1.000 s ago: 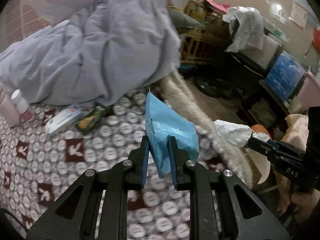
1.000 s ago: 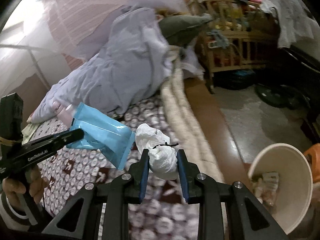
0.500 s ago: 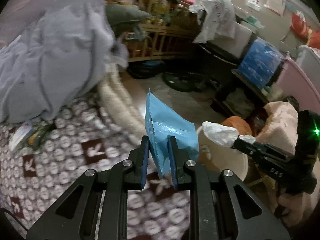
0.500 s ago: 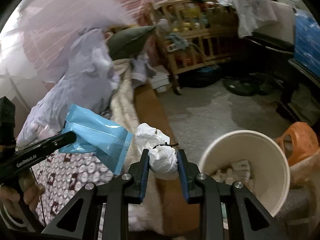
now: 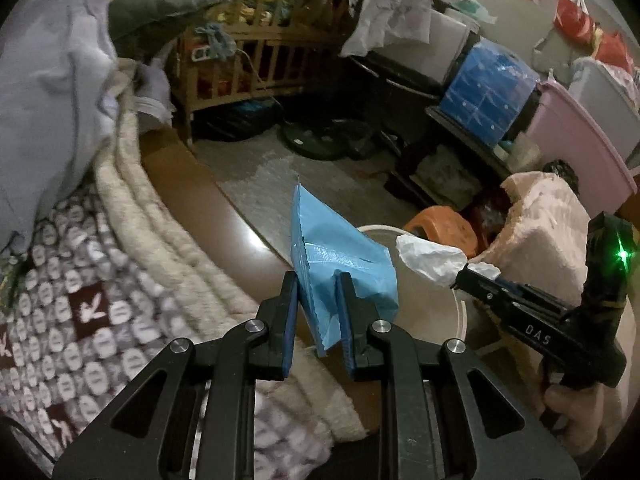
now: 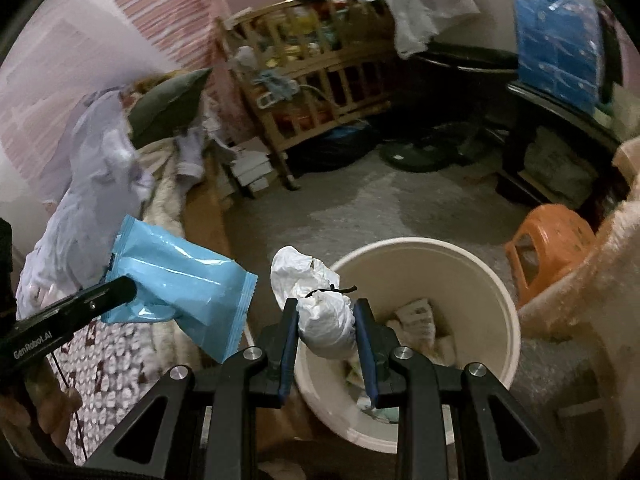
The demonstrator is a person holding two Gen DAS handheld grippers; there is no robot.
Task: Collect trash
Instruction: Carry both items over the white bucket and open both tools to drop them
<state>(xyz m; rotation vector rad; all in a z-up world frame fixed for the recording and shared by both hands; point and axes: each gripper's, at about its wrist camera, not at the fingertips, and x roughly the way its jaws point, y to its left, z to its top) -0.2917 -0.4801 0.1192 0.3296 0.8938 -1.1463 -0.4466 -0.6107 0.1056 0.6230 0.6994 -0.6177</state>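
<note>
My left gripper point(image 5: 318, 292) is shut on a blue plastic wrapper point(image 5: 336, 264) and holds it over the bed's edge, beside the cream waste bin point(image 5: 460, 312). The wrapper also shows in the right wrist view point(image 6: 176, 280). My right gripper point(image 6: 326, 320) is shut on a white tied bag of trash point(image 6: 320, 304) and holds it above the near rim of the bin point(image 6: 500, 292), which has paper scraps inside. In the left wrist view the white bag point(image 5: 428, 258) hangs over the bin.
The bed with a patterned cover point(image 5: 80, 320) and a cream blanket point(image 5: 160, 240) lies at left. An orange stool point(image 6: 548, 240) and a pink fuzzy seat point(image 5: 540, 232) stand beside the bin. A wooden crib point(image 6: 320, 92) and storage boxes point(image 5: 488, 88) line the far side.
Both grippers swung from over the bed to the right, toward the floor. The bin is now under the white bag, and the blue wrapper is at its left edge.
</note>
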